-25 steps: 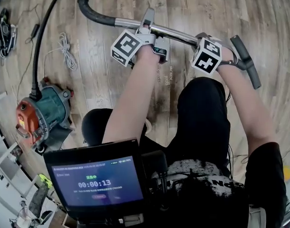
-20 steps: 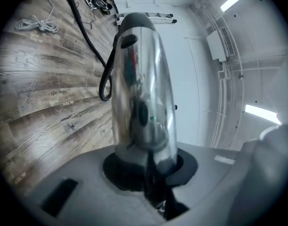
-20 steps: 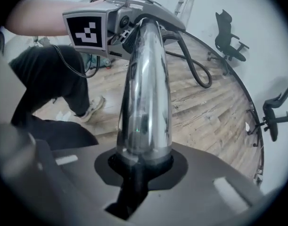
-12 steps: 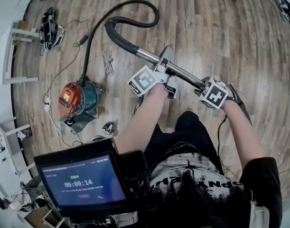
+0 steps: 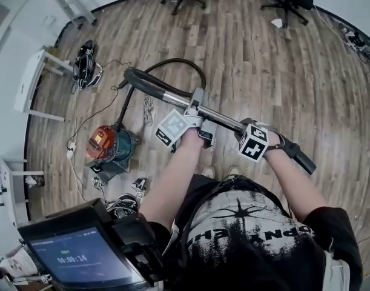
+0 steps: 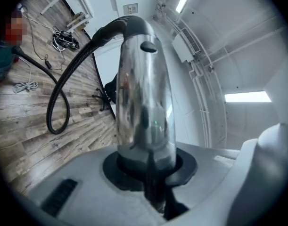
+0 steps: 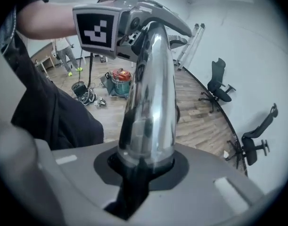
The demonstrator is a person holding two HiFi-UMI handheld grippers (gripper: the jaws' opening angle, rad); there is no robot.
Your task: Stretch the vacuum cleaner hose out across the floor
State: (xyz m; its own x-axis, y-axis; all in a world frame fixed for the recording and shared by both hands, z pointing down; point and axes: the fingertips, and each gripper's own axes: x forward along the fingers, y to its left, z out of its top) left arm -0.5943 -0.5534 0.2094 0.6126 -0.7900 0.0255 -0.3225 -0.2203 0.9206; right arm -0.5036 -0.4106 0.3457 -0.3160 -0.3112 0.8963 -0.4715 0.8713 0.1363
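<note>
Left gripper (image 5: 197, 109): clamped on the tube (image 5: 220, 116).
Right gripper (image 5: 245, 129): gripping the tube further right, jaws opening — I'd re-clamp first.
Hose (image 5: 172, 61): looped on the floor (image 5: 281, 71), far left by the vacuum cleaner (image 5: 109, 144) — I'd pull rightward steadily.

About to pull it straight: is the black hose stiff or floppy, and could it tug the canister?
Probably floppy: the hose lies in a slack loop. The metal wand looks rigid. Once slack runs out, the canister may roll or tip.
</note>
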